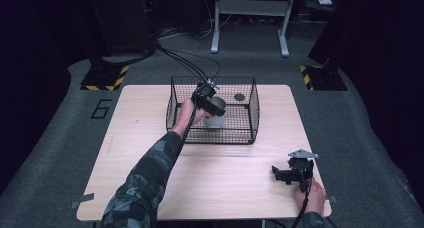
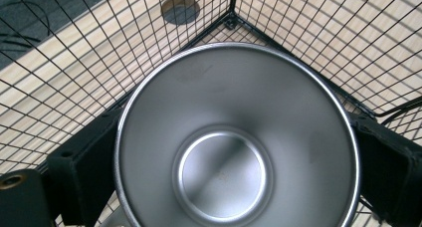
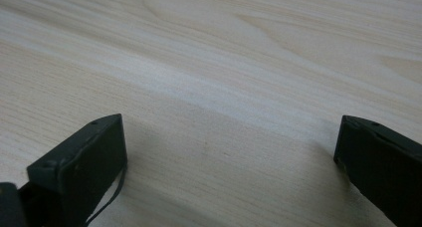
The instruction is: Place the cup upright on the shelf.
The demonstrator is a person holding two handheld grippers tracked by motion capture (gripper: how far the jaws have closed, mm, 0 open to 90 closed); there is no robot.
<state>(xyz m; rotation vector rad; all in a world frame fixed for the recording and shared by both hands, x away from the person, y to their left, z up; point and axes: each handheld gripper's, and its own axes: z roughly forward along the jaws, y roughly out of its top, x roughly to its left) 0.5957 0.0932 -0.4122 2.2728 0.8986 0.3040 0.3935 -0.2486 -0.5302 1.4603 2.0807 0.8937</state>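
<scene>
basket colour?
Black wire mesh basket, clearest in the high view; the left gripper holds a silver steel cup inside it.

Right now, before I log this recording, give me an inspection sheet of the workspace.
Surface: pale wooden table, bare around the basket.
Job's things: steel cup upright, empty, inside the black wire basket.
Clutter: dark round spot on the tabletop beyond the mesh.
Grippers: left gripper with jaws on either side of the cup; right gripper open, low over the table.
Cables: black cables trail to the floor behind.
Surroundings: grey carpet, metal frame legs, hazard-striped bases.
</scene>
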